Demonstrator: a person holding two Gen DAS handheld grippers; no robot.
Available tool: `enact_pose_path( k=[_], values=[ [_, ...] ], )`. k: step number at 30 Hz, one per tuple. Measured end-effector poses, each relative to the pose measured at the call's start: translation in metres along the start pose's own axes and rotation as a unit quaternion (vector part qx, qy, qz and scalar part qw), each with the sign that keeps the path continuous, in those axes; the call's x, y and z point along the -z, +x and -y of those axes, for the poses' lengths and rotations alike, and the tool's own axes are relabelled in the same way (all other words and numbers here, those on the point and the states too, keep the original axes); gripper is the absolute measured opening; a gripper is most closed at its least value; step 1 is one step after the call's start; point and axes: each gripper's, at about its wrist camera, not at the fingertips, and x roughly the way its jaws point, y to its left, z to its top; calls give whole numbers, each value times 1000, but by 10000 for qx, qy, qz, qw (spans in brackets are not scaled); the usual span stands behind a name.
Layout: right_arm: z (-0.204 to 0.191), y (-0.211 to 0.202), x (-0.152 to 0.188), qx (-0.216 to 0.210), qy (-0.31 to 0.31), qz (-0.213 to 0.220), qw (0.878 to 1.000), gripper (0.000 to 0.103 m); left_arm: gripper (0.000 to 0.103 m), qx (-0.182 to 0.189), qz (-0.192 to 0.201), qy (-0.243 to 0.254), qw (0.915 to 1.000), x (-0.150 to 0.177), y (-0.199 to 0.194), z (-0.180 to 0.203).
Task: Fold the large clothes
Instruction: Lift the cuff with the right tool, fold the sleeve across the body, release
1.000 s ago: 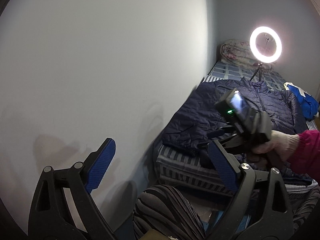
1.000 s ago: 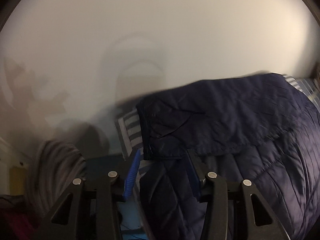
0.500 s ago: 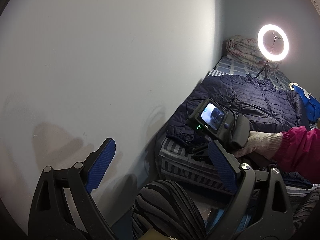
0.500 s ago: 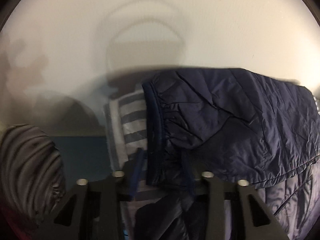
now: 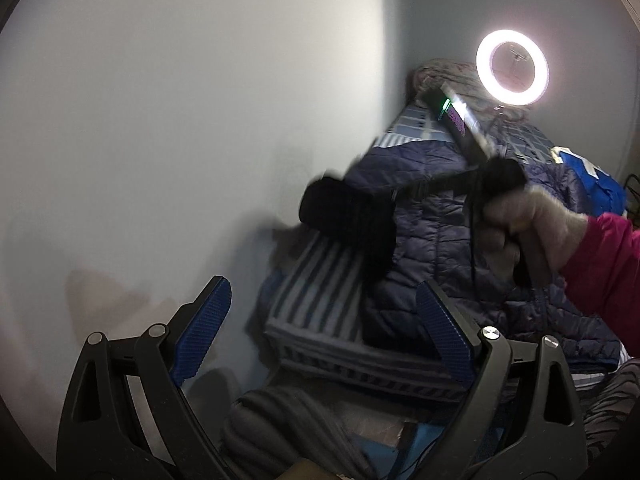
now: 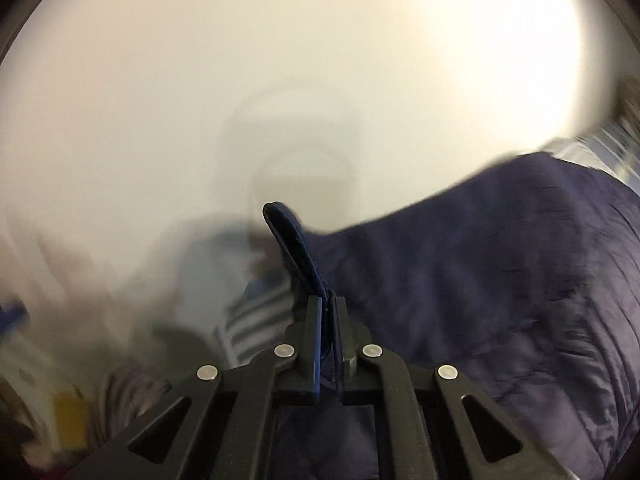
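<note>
A navy quilted jacket (image 5: 436,236) lies spread on a striped bed (image 5: 320,280) against the wall. My left gripper (image 5: 324,328) is open and empty, held back from the foot of the bed. My right gripper (image 6: 329,304) is shut on the jacket's sleeve cuff (image 6: 294,248), which sticks up between the fingers; the sleeve (image 6: 480,264) trails off to the right. In the left wrist view the right gripper (image 5: 348,216) is lifted over the jacket, blurred, held by a gloved hand (image 5: 520,224).
A lit ring light (image 5: 513,67) stands at the head of the bed by a folded quilt (image 5: 444,80). A blue garment (image 5: 588,176) lies at the far right. The white wall (image 5: 180,120) runs along the bed's left. A dark striped bundle (image 5: 288,432) sits below.
The right gripper closed on the sleeve cuff and lifted it up off the bed, swinging toward the jacket's body. The left gripper stayed open and nearly still.
</note>
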Motion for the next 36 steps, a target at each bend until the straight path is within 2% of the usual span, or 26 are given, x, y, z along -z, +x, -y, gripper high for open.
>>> enact_pose_path(
  k=[5, 10, 12, 14, 15, 16, 17, 18, 19, 21, 26, 29, 30, 33, 35, 36],
  values=[
    [88, -57, -13, 402, 900, 776, 9921, 0, 96, 302, 121, 140, 9994, -27, 23, 30],
    [180, -111, -2, 1340, 1520, 1119, 9728, 0, 96, 519, 139, 443, 9976, -46, 56, 63],
    [201, -123, 11, 1360, 1671, 1086, 9705, 3, 96, 566, 95, 448, 9973, -50, 64, 64],
    [205, -121, 20, 1143, 1783, 972, 9725, 6, 96, 517, 76, 376, 9979, -52, 68, 62],
    [203, -118, 21, 974, 1733, 869, 9762, 17, 96, 498, 53, 339, 9982, -51, 70, 60],
    [203, -120, 13, 862, 1637, 780, 9796, 39, 96, 470, -2, 270, 9985, -50, 72, 56],
    [192, -112, 10, 735, 1488, 683, 9838, 51, 96, 454, -27, 234, 9987, -48, 74, 54],
    [184, -101, 8, 584, 1352, 565, 9875, 68, 96, 436, -60, 193, 9988, -45, 74, 51],
    [178, -89, 8, 417, 1232, 474, 9904, 70, 96, 400, -92, 170, 9990, -44, 74, 47],
    [159, -53, -3, 83, 968, 205, 9951, 69, 96, 322, -95, 165, 9993, -40, 71, 42],
    [117, 22, -29, -87, 620, -348, 9974, 69, 96, 144, -29, 74, 9999, -39, 63, 23],
    [109, 66, -38, 40, 496, -674, 9965, 72, 96, 83, -45, 1, 10000, -38, 64, 14],
    [107, 80, -40, 153, 442, -844, 9953, 77, 96, 72, -61, -34, 9999, -37, 65, 11],
    [109, 115, -37, 523, 462, -1236, 9899, 78, 96, 50, -69, -42, 10000, -37, 70, 9],
    [104, 121, -34, 543, 366, -1207, 9905, 62, 96, 61, -68, -20, 10000, -38, 73, 11],
    [101, 121, -33, 446, 310, -1209, 9912, 28, 96, 80, -66, 5, 9999, -39, 75, 13]
  ],
)
